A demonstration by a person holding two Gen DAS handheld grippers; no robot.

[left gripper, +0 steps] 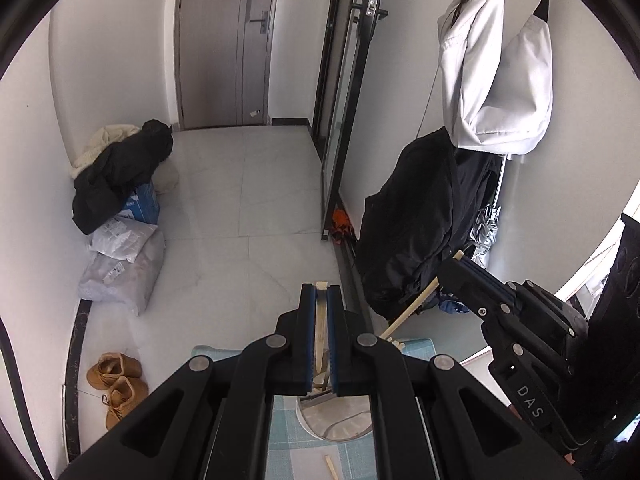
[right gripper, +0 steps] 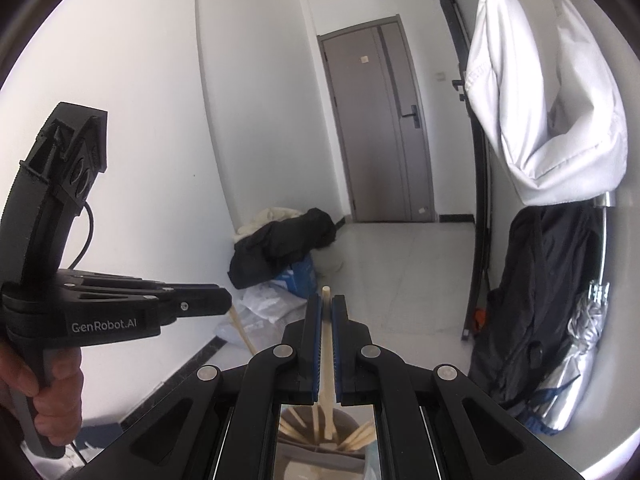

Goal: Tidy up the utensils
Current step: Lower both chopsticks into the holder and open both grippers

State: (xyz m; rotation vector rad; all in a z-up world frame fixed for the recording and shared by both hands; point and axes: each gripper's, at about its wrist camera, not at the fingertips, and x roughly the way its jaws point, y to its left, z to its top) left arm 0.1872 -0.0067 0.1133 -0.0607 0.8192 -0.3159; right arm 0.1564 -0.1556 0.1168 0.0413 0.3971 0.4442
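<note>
Holding one wooden stick each, the two grippers hang over a round holder. The left gripper [left gripper: 321,294] is squeezed tight on a flat stick [left gripper: 320,332], and the top end of the stick pokes out just past the fingertips. The right gripper [right gripper: 326,303] is squeezed tight on a round stick [right gripper: 326,344] too, and that stick's top end also peeks out above the fingertips.

The holder [right gripper: 320,428] sits right under the right gripper. The low end of the round stick reaches down toward the sticks inside it. More sticks [right gripper: 360,438] lean in the holder, fanned out to the sides. Seen from the left camera, the holder [left gripper: 336,420] stands on a blue checked mat [left gripper: 308,456]. One loose stick [left gripper: 331,466] lies flat on the mat, just in front of the holder.

A hand [right gripper: 56,396] grips the handle of the left gripper, off to the left of the holder. Brown shoes [left gripper: 116,384] sit on the floor, well away from the holder, on its left.
</note>
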